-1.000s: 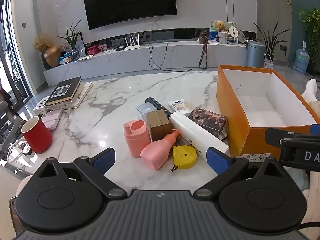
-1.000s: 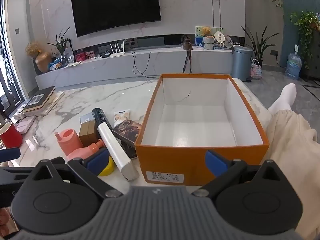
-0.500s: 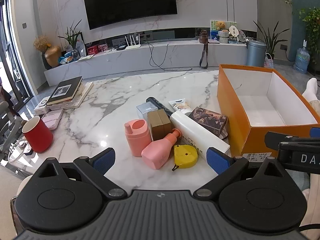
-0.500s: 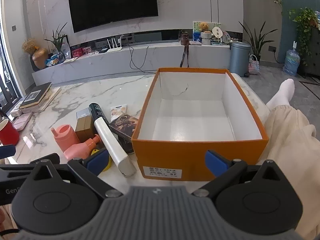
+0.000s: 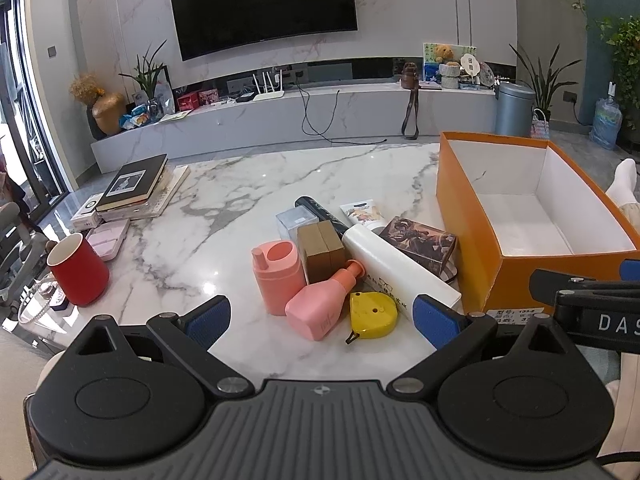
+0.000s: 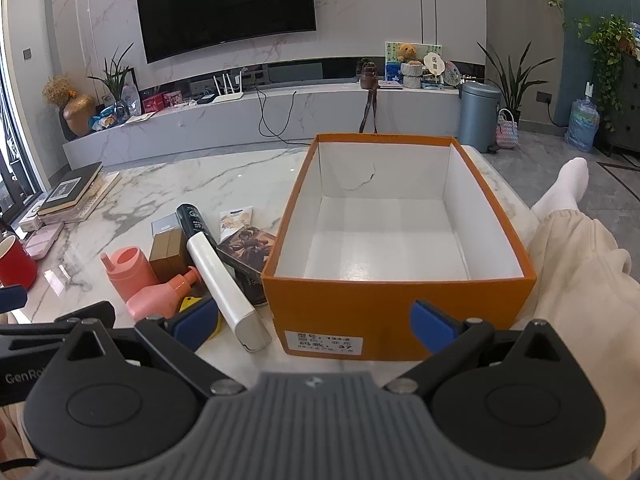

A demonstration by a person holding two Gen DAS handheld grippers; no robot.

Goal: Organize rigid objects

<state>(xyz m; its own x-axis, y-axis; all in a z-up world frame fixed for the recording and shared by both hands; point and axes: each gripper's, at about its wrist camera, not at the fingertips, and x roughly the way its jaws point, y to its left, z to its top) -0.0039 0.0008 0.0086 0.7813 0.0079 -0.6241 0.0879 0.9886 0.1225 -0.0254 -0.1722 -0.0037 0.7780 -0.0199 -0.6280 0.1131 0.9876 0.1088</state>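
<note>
We hold the left claw (image 5: 322, 314) and right claw (image 6: 314, 318) spread wide, gripping nothing, low over the near edge of the marble desk (image 5: 224, 208). The clutter sits just left of the orange box (image 6: 396, 308): a yellow tape measure (image 5: 373, 314) touching a pink bottle (image 5: 320, 308), a pink cup (image 5: 278, 276), a brown carton (image 5: 322, 250), a long white tube (image 6: 228, 292). The box's white inside holds nothing. A red mug (image 5: 78, 270) and stacked books (image 5: 136, 186) stand well apart at left; a television (image 6: 224, 4) hangs on the far wall.
</note>
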